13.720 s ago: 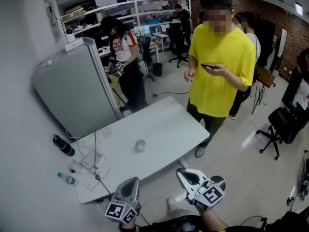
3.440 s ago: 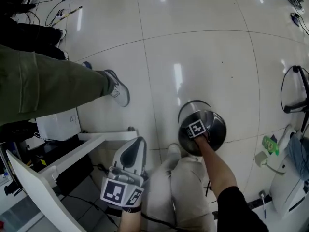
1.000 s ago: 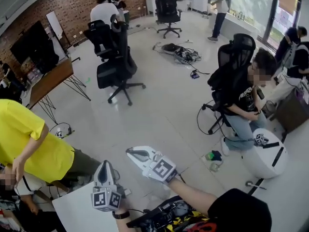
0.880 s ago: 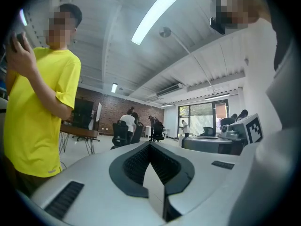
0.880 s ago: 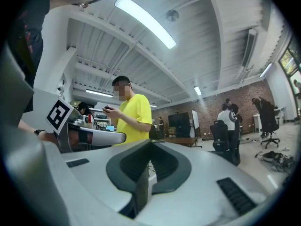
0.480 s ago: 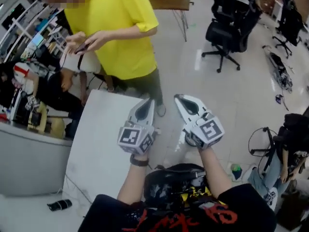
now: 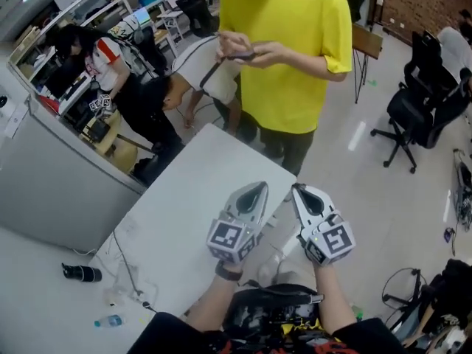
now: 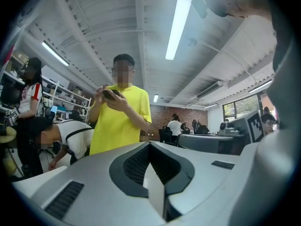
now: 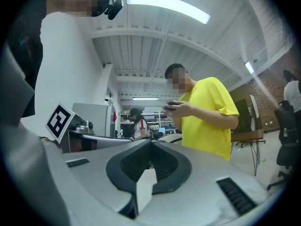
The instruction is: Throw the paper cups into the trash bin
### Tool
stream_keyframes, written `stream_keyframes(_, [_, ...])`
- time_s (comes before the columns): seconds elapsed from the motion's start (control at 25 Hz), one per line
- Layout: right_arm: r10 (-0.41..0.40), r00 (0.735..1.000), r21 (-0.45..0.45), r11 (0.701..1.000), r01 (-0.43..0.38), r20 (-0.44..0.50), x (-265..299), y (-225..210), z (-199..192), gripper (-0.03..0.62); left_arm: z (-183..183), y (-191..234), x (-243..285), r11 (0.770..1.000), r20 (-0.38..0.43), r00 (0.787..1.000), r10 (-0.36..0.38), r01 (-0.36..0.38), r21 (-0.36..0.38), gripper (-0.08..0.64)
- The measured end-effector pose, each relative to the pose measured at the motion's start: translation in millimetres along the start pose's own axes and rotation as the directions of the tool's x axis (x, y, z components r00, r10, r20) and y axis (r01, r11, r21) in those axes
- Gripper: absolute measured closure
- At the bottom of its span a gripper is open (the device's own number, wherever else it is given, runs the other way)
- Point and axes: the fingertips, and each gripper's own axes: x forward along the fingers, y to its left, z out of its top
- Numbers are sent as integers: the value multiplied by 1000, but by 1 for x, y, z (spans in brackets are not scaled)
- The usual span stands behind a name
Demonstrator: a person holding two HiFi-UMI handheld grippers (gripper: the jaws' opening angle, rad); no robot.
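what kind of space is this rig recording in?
Probably an open-plan lab or workshop office: shelving racks loaded with gear, rolling office chairs, and a white work table with several people around.

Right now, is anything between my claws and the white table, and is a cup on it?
Nothing visible blocks them. The left claw and right claw are shut and empty, raised by the white table's near edge. No cup or trash bin shows in any view.
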Motion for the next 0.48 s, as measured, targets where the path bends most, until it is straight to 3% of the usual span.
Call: stream_keyframes(0.48, [148,988,13,989,-148,-41,41,26,-8,591,-3,32,-25,996,48,995,92,-90,-28,560])
